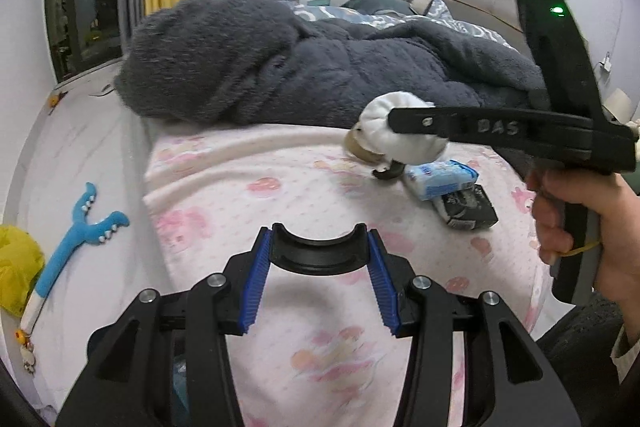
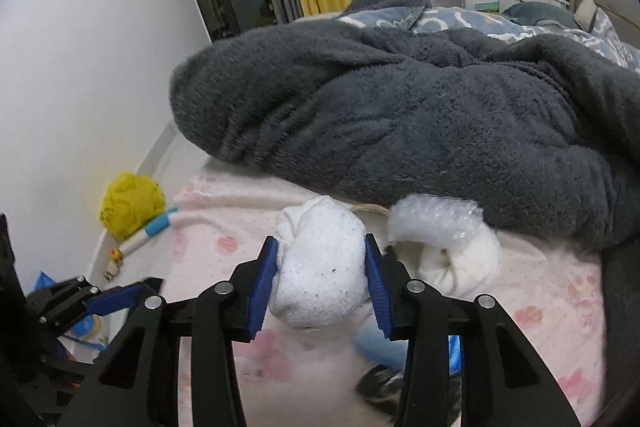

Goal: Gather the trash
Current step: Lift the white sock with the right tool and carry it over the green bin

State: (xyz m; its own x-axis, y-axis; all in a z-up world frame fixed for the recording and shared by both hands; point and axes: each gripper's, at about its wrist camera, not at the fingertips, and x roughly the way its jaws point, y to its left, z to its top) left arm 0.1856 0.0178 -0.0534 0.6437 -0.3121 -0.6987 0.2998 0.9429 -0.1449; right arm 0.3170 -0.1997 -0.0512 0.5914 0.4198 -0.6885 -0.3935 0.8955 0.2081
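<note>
the right gripper (image 2: 320, 281) clenches a white wad (image 2: 320, 267) just above the bed (image 2: 208, 239); the left gripper (image 1: 320, 259) grips a black ring (image 1: 319, 253). being soft, the wad may squeeze out and drop, or snag the bubble wrap (image 2: 436, 219) beside it.

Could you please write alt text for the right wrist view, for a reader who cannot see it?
The right gripper is shut on a white sock, holding it over a pink patterned bedsheet. Just beyond lie a wad of bubble wrap and a heaped dark grey fleece blanket; the left gripper shows at the lower left.
</note>
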